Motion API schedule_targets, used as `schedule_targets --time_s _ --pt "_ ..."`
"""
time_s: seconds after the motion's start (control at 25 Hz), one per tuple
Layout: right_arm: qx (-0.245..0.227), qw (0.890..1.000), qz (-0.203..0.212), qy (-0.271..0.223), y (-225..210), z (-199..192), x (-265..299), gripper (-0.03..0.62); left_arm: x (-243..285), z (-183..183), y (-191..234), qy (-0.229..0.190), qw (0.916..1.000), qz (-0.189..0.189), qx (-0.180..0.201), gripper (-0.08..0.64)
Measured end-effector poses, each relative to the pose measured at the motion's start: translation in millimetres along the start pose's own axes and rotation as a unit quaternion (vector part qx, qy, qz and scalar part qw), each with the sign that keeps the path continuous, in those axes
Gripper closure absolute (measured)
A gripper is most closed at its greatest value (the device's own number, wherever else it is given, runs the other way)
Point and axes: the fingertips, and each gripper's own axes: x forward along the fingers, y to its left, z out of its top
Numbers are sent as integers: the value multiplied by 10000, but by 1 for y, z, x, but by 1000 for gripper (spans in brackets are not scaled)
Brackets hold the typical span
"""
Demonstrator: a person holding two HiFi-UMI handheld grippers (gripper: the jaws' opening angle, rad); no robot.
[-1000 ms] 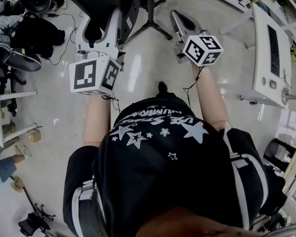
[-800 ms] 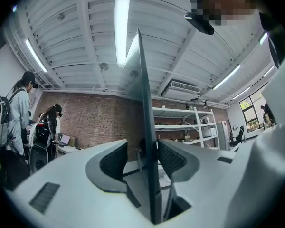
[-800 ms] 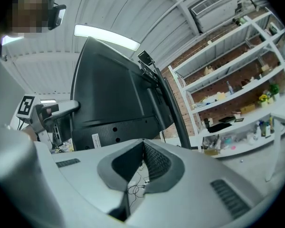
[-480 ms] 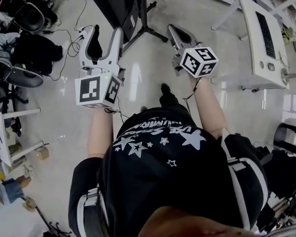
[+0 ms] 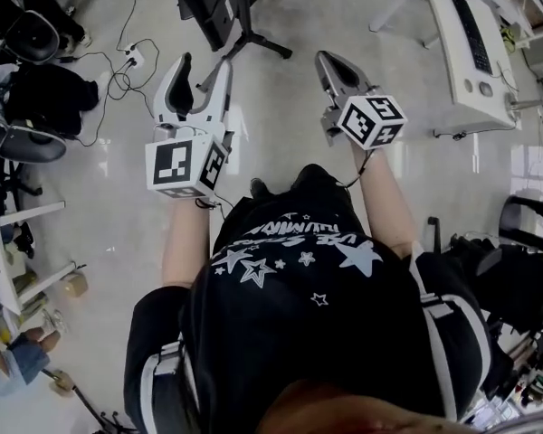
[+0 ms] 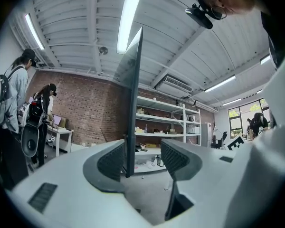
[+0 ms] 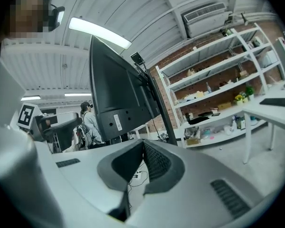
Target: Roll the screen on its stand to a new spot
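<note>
The dark screen stands on its black wheeled stand at the top of the head view. My left gripper is open, a short way back from the screen. Its jaws have just been opening and nothing lies between them. From the left gripper view, the screen shows edge-on beyond the pads, apart from them. My right gripper is shut and empty, to the right of the stand. In the right gripper view, the screen's back and pole rise ahead on the left.
A white desk with a keyboard stands at the right. A power strip with cables lies on the floor left of the stand. Office chairs crowd the left. Shelving lines the brick wall, and people stand at the left.
Both grippers have drawn back from the screen. The left jaws, earlier around the screen's edge, have widened and come off it. The screen now sits higher in the head view.
</note>
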Motion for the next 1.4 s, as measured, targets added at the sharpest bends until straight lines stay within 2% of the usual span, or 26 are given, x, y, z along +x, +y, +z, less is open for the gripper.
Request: schedule_targets --time_s 0.24,0.52,0.76,1.0,1.4 --pt "-58 9998 153 -77 3 12 -16 586 -20 14 -2 -312 9986 392 -173 322" --pt "-58 9997 256 6 -15 15 -53 586 -30 10 -48 -171 9991 357 -163 328" --pt "-51 9991 415 -32 -20 17 -83 586 -44 7 -87 -101 9991 414 -29 384" --pt "-120 9980 621 -38 -9 18 -103 585 -65 11 -93 -124 9978 647 59 445" --pt "-238 9970 731 44 -7 7 -140 586 -95 5 -119 -86 9956 921 146 549"
